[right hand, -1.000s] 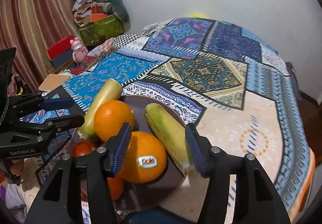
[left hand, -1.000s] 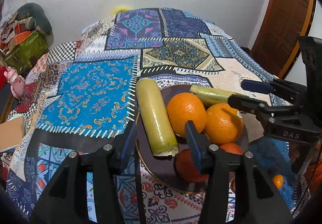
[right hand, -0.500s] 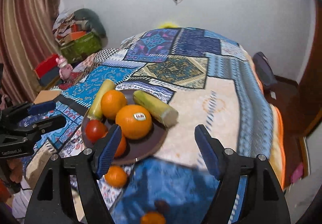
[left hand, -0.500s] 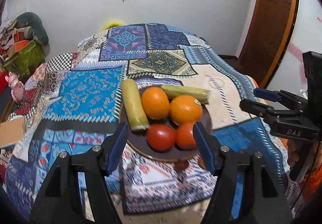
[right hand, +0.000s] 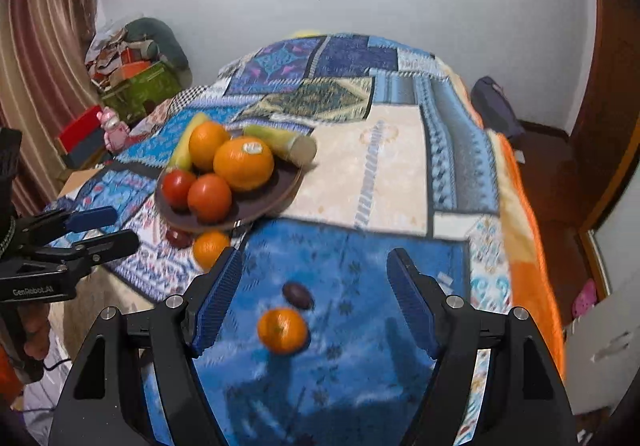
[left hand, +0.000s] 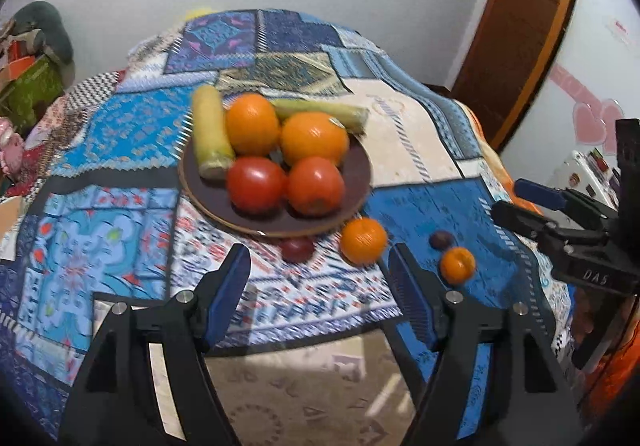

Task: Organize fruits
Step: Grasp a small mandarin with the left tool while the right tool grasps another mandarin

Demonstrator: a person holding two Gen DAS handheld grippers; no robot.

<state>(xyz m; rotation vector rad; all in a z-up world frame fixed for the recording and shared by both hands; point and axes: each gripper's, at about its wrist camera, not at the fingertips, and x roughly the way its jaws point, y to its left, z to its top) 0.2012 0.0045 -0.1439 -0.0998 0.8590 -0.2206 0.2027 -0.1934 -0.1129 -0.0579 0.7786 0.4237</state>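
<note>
1. Both tools have pulled back from the plate since a second ago, when they reached in beside the fruit; the near edge of the patchwork blanket now shows below them.
2. Left tool: released, jaws just opened wider, nothing between them but blanket and a dark red fruit lying just off the plate's near rim.
3. Right tool: released too, jaws just opened wider, pads touching nothing. A small orange and a dark plum lie on the blue patch seen between its fingers, below them, the two nearly touching.
4. On the plate: two red tomatoes in front, two large oranges behind, and two pale green stalks, one along the left side, one along the back, its cut end past the rim.
5. Another small orange rests on the blanket just beside the plate's near right edge.
6. From the right view, a hand holds the left tool's grip at the frame's left.
</note>
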